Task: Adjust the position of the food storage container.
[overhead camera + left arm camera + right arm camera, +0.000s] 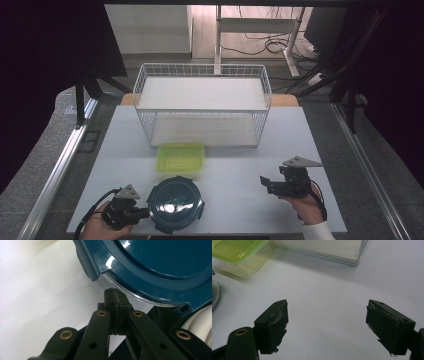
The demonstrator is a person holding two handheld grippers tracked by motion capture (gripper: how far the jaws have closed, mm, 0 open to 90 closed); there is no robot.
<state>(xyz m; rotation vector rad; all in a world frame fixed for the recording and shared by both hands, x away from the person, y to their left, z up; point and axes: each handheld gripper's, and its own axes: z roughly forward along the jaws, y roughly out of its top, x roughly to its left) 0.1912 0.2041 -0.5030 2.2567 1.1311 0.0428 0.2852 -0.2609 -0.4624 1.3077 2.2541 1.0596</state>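
A round container with a dark teal lid (175,202) sits near the table's front edge, left of centre. My left gripper (146,214) is at its left side, shut, with nothing visible between the jaws. In the left gripper view the closed tips (115,296) reach the clear rim under the teal lid (162,265), between two of its latches. Just behind the round container lies a shallow yellow-green container (180,158), also at the top left of the right gripper view (237,250). My right gripper (263,182) is open over bare table at the front right (327,325).
A white wire basket (202,65) with a white floor stands at the back centre of the pale table (240,165); its base corner (324,247) shows in the right gripper view. Bare table lies between the right gripper and the containers.
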